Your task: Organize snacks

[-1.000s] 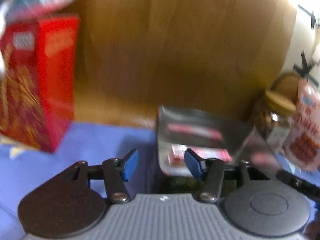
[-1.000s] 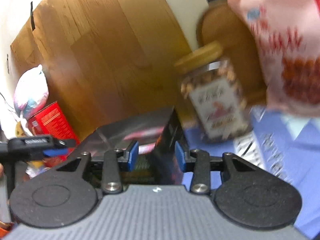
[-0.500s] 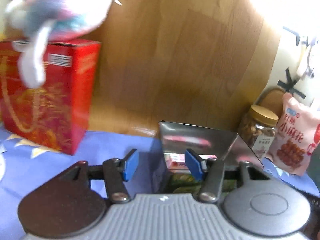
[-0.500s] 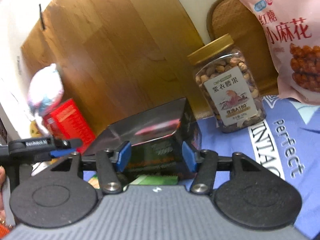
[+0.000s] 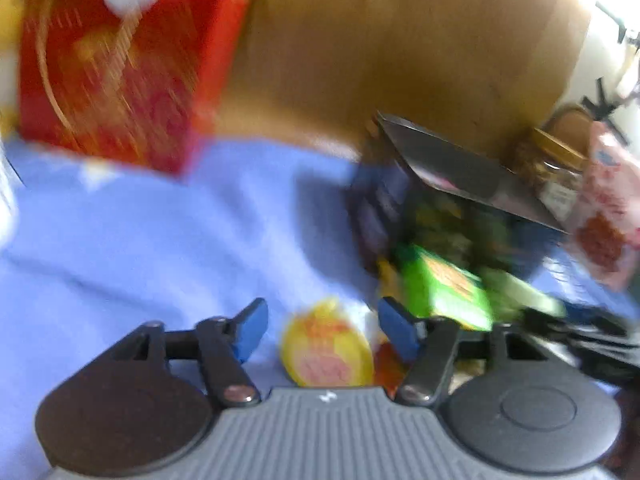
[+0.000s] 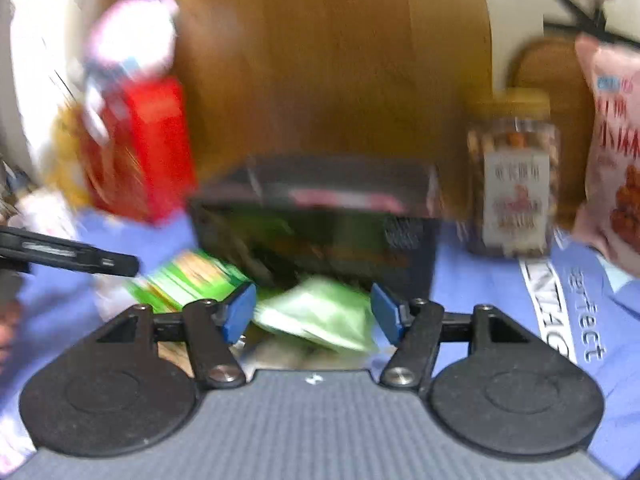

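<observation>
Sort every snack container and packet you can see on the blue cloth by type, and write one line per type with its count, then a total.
Boxes: 3 (red box, open dark box, green box)
Jars: 1 (nut jar)
Bags: 2 (pink snack bag, pale green packet)
Round yellow packs: 1 (yellow pack)
Total: 7

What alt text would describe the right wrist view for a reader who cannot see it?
The open right gripper with blue pads hovers over a pale green snack packet lying on a blue cloth, before a dark open box. A clear nut jar stands right; a red carton stands left.
</observation>
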A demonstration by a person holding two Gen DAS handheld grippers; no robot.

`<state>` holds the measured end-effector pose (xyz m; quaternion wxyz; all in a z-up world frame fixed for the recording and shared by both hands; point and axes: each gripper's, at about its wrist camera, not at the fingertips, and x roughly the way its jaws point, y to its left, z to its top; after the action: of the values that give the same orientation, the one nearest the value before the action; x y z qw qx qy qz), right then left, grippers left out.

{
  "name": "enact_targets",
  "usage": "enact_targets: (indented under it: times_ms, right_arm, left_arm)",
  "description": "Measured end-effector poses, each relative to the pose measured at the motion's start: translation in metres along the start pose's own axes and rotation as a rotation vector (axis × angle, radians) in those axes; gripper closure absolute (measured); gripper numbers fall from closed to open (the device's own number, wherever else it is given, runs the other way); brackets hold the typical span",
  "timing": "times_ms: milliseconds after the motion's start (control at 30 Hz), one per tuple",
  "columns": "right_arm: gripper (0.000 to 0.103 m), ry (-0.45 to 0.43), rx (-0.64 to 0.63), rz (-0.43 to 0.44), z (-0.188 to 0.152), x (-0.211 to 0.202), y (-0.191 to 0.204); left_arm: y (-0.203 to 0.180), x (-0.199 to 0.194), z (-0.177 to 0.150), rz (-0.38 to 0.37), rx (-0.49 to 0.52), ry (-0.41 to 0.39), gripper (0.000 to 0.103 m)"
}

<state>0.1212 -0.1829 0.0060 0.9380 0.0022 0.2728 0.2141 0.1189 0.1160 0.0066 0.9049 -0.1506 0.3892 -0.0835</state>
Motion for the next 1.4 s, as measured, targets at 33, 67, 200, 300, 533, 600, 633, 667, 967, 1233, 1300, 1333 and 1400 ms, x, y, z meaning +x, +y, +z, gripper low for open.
enact_targets:
  times_ms: [33, 67, 200, 300, 533, 600, 633, 667, 967, 1233, 1300, 1333, 1400]
  right_arm:
    - [0.041, 0.033, 0.031, 0.017, -0.004, 0.006, -0.005]
    - [0.042, 0.025, 0.053, 0.037, -0.007, 0.003, -0.01]
    - [0.05, 0.014, 0.086, 0.052, -0.017, -0.023, -0.022]
    - [0.05, 0.006, 0.033, 0.043, -0.032, -0.048, -0.021]
    - [0.05, -0.062, 0.037, 0.133, -0.051, -0.11, -0.013]
    - [0.05, -0.075, -0.006, 0.24, -0.057, -0.127, -0.003]
    - [0.05, -0.068, -0.05, 0.285, -0.06, -0.132, 0.006]
    - [0.049, -0.061, -0.107, 0.318, -0.063, -0.135, 0.015]
    - [0.022, -0.047, -0.356, 0.11, -0.092, -0.125, 0.032]
    - [0.034, 0.033, -0.171, 0.138, -0.109, -0.143, 0.012]
    - [0.036, 0.046, -0.176, 0.134, -0.115, -0.144, 0.019]
    - [0.037, 0.05, -0.19, 0.125, -0.116, -0.141, 0.023]
    - [0.041, 0.068, -0.204, 0.111, -0.117, -0.131, 0.028]
  left_arm:
    - [-0.009, -0.003, -0.006, 0.032, 0.035, -0.014, 0.049]
    - [-0.019, -0.005, -0.013, 0.058, 0.078, -0.013, 0.049]
    - [-0.042, -0.019, -0.039, 0.025, 0.154, -0.007, 0.048]
    - [-0.051, -0.028, -0.053, 0.016, 0.193, -0.005, 0.042]
    - [-0.048, -0.081, -0.056, 0.115, 0.18, -0.141, 0.031]
    - [-0.047, -0.094, -0.056, 0.076, 0.162, -0.147, 0.031]
    - [-0.049, -0.099, -0.058, 0.046, 0.161, -0.142, 0.031]
    - [-0.052, -0.102, -0.06, 0.016, 0.163, -0.134, 0.031]
    - [-0.088, -0.098, -0.09, -0.087, 0.202, -0.058, 0.031]
    - [-0.123, -0.07, -0.103, -0.225, 0.235, 0.064, 0.033]
    - [-0.133, -0.055, -0.111, -0.223, 0.241, 0.119, 0.045]
    - [-0.136, -0.05, -0.116, -0.229, 0.249, 0.126, 0.049]
    - [-0.147, -0.048, -0.124, -0.268, 0.295, 0.131, 0.058]
